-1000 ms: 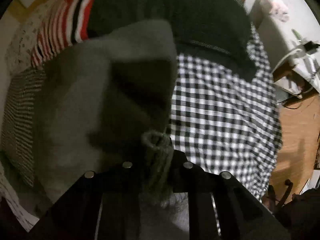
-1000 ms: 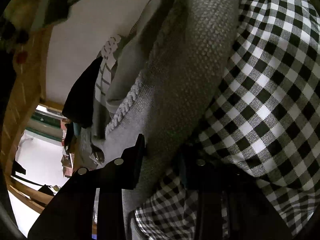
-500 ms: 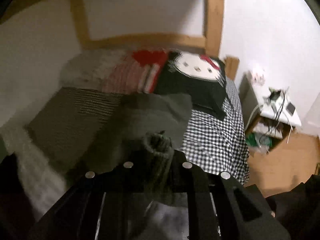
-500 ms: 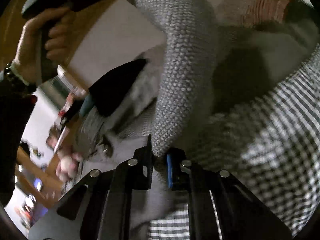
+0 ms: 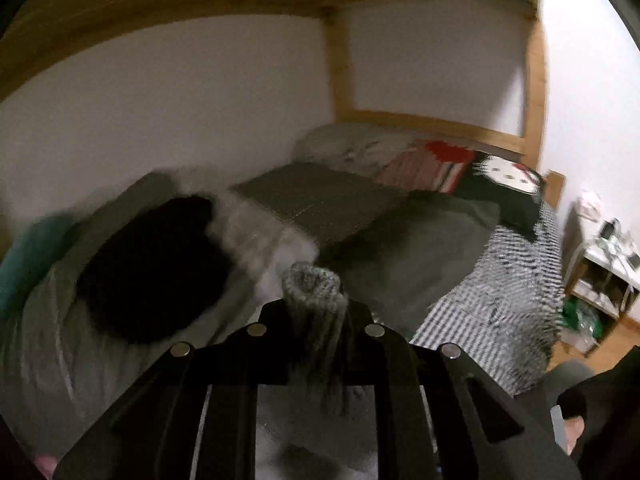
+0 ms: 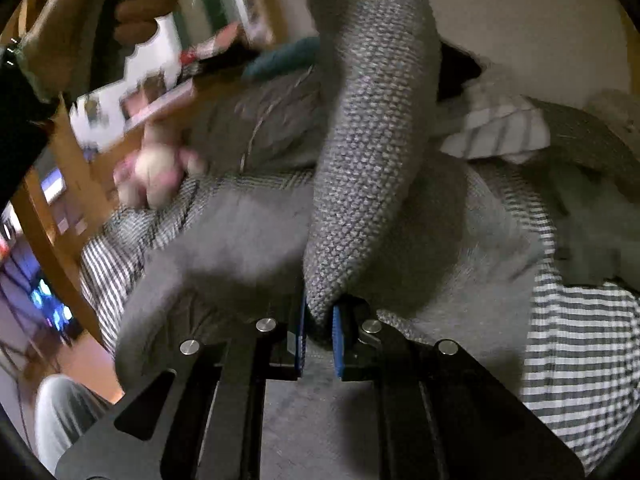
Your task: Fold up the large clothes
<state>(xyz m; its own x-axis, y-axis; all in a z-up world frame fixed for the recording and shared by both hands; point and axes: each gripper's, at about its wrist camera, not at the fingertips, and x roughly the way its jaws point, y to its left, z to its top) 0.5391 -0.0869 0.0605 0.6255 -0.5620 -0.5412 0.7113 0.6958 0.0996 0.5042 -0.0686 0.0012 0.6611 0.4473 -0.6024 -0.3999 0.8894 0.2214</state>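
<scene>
Grey knit sweater (image 6: pixel 372 152) pinched by both claws, left (image 5: pixel 314 312), right (image 6: pixel 320 324), above cluttered bed (image 5: pixel 516 280).

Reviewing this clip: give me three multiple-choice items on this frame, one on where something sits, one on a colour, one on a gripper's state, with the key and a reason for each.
1. Where does the black cushion with the cartoon cat face lie?
A. on the wooden floor
B. at the far end of the bed, beside the red striped cushion
C. on the white side table

2. What colour is the knit sweater held by the grippers?
A. grey
B. red
C. teal

3. What state is the right gripper in?
A. open above the bed
B. shut on nothing
C. shut on the sweater

Key: B, the cat cushion rests on the bed next to the red striped cushion. A, the sweater is grey knit. C, the right gripper pinches a fold of it between blue pads; the left gripper also grips a ribbed edge.
</scene>
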